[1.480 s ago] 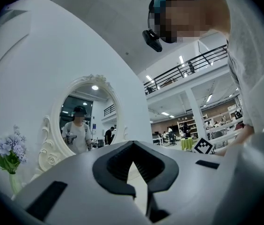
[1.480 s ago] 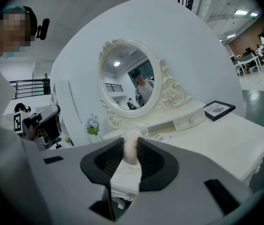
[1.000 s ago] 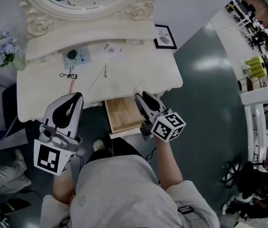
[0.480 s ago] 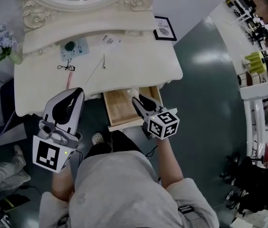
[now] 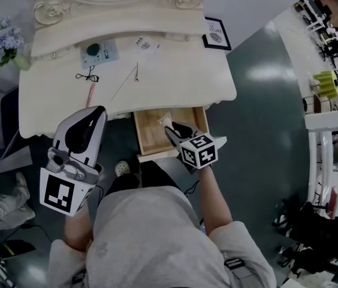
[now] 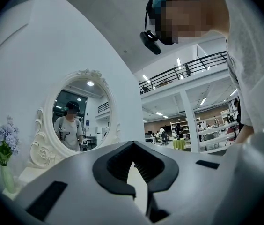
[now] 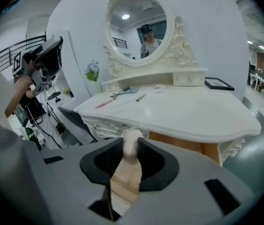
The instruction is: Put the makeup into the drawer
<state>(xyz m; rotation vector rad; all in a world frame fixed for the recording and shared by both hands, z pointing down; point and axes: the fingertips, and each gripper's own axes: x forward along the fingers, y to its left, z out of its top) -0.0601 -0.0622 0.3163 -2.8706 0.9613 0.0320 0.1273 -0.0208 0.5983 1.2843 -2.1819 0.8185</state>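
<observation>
Head view: we list a white dressing table [image 5: 175, 83] with its wooden drawer [image 5: 148, 138] pulled out below the front edge. On the top lie a pale blue case [image 5: 100, 51], a pink stick [image 5: 90, 92] and a thin brush [image 5: 134, 74], with a framed picture [image 5: 216, 32] at the right corner and flowers [image 5: 1, 44] off the left end. The right gripper [image 5: 170, 128] reaches down over the drawer with a pale makeup tube [image 5: 164, 120] at its tips, above the back of the drawer. The left gripper [image 5: 94, 114] is held beside the table's left front, apart from everything. Left gripper view: we record its jaws a little apart with nothing between them. Beyond them are the oval mirror [image 6: 78, 111] and the flowers. Right gripper view: we see the makeup tube upright between the jaws, with both pads on its sides. The jaws have just eased slightly wider, yet the tube sits gripped, with the drawer's wood directly behind and below it. Handling, as we judge it: the tube is light, stiff and smooth, with a rounded body and a glossy, clear-looking top, so it is likely to slip or roll. It is best held across the middle of the barrel, as here, and set down low in the drawer rather than dropped.
</observation>
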